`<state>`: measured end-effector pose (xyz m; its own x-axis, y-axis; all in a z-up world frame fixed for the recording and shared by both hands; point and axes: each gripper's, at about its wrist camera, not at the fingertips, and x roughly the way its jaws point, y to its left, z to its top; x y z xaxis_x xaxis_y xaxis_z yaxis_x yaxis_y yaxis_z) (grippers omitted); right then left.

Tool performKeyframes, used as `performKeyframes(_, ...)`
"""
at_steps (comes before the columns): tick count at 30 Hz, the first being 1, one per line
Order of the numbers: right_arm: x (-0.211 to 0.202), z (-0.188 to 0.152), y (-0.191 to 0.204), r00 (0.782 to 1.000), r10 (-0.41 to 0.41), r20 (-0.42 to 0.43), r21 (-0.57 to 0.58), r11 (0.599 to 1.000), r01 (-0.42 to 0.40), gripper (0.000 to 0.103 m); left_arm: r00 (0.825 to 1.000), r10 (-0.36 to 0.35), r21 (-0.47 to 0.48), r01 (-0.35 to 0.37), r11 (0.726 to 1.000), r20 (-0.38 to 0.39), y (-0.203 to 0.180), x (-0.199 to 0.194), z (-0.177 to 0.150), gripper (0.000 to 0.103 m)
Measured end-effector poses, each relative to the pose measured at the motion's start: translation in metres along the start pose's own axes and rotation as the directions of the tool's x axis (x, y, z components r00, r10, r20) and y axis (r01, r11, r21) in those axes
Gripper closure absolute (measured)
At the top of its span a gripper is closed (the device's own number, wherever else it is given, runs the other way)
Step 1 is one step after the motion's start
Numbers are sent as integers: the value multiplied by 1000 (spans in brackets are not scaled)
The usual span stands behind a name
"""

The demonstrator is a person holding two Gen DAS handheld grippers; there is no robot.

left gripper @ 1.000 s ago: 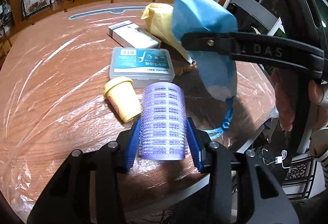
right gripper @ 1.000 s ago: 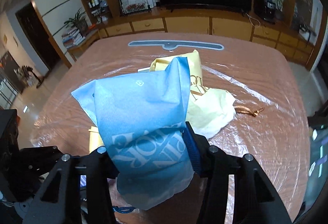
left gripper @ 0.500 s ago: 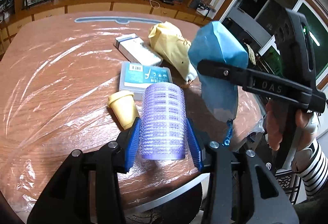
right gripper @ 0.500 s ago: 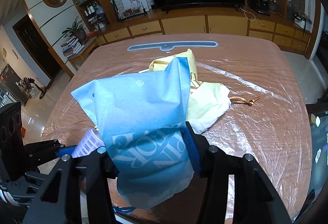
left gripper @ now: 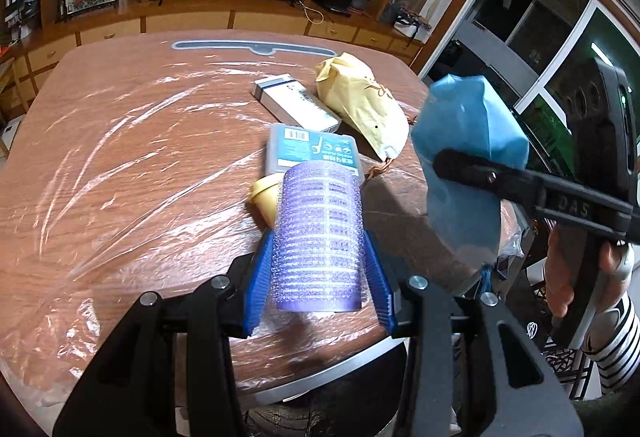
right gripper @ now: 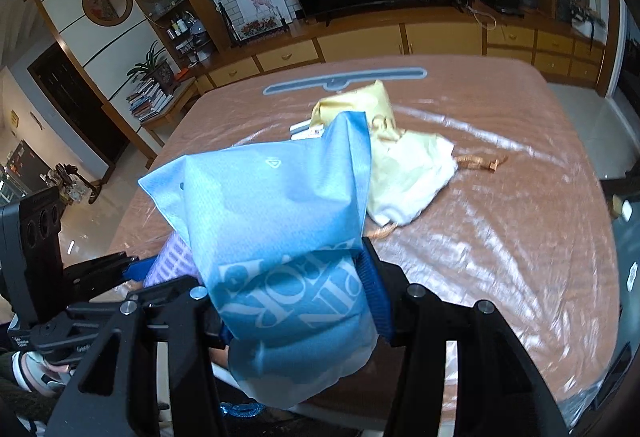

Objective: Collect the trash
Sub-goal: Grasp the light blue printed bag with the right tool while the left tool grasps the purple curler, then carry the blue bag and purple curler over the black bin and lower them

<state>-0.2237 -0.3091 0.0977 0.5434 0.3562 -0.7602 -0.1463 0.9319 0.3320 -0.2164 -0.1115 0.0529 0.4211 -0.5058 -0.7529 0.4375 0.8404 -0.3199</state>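
— Left gripper (left gripper: pixel 320 257)?
— Clamped on a purple hair roller (left gripper: pixel 319 237), blue pads pressed to both its sides, lifted above the near edge of the plastic-wrapped table (left gripper: pixel 120 157).
— Right gripper (right gripper: pixel 294 297)?
— Closed around a blue drawstring bag (right gripper: pixel 276 229), white lettering upside down, bag held up off the table, just right of the roller. Blue cord dangling beneath.
— Left on the table?
— Yellow lidded cup (left gripper: pixel 266 199) lying tipped just behind the roller; beyond that, a clear floss-pick box (left gripper: pixel 312 149) with a teal label. Farther back, a white and blue carton (left gripper: pixel 294 103), touching or nearly touching the box. Beside both, to the right, a pale yellow cloth bag (left gripper: pixel 360 101) with a brown cord at its mouth.
— Roller inside the blue bag?
— No, outside, apart from it.
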Motion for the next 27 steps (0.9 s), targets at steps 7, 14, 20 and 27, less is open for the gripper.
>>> performKeyframes(7,-5,-20,7,1000,16,-15,16,1000,-16,53,1000,16,2,-16,1000,1,8,-7,-4,58)
performKeyframes(14,-17,-37,18,999,37,-11,21,999,-37,53,1000,6,18,-6,1000,7,11,-16,-8,58)
performKeyframes(20,-25,-44,23,999,38,-10,30,999,-38,53,1000,0,29,0,1000,5,13,-20,-13,58)
performKeyframes(27,-31,-56,27,999,39,-24,42,998,-37,53,1000,-14,57,14,998,-5,11,-27,-19,58)
